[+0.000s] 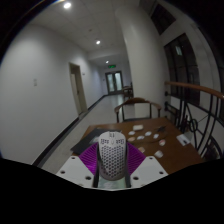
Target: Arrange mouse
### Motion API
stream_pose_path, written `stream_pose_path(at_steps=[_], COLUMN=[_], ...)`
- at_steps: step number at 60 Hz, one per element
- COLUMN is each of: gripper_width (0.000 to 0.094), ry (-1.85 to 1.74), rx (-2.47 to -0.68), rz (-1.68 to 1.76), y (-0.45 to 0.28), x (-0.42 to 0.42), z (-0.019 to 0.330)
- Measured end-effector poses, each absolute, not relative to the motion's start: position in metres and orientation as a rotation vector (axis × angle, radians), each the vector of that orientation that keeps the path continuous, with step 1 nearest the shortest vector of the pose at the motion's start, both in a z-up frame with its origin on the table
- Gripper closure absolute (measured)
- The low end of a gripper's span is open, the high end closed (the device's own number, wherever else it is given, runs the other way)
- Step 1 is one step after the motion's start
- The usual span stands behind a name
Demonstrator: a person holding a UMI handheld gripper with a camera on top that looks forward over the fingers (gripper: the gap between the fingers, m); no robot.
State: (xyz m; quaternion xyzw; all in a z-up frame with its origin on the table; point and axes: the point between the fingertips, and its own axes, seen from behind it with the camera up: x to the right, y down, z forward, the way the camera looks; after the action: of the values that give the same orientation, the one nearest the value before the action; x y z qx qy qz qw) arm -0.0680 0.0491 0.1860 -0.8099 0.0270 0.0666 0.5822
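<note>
The gripper [112, 168] is clamped on the mouse [112, 157], lifted near the table [165, 135]; setting it down remains, apparently

Single gripper-mounted cam, looking forward along the fingers [112, 168], close over the table [160, 140], facing down a corridor [85, 95]. No second view.

Dim, murky exposure. Ceiling lights [67, 6] glare at 11 o'clock, second spot [98, 42] near centre. Strong fisheye bending toward rim. Soft detail throughout; shadows heavy at 6 o'clock.
</note>
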Motion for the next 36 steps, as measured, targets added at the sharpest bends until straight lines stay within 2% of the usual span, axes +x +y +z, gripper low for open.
stream_pose_path(at_steps=[6,11,16,24,27,36], gripper_width=[0.0576,0.0575,0.0575,0.0572,0.0570,0.0406], ry=[0.020,-0.013,-0.035,-0.063,-0.084,-0.210], rx=[-2.015,-2.120,-2.183,-2.241,-2.220,-2.226], rz=[0.171,0.131,0.115,0.041,0.016,-0.011], y=[0.029,0.030,0.019,0.014,0.018,0.017], x=[-0.130,-0.151,-0.166,-0.168,-0.167,-0.168], z=[0.119,0.062,0.022,-0.014,-0.013,-0.013])
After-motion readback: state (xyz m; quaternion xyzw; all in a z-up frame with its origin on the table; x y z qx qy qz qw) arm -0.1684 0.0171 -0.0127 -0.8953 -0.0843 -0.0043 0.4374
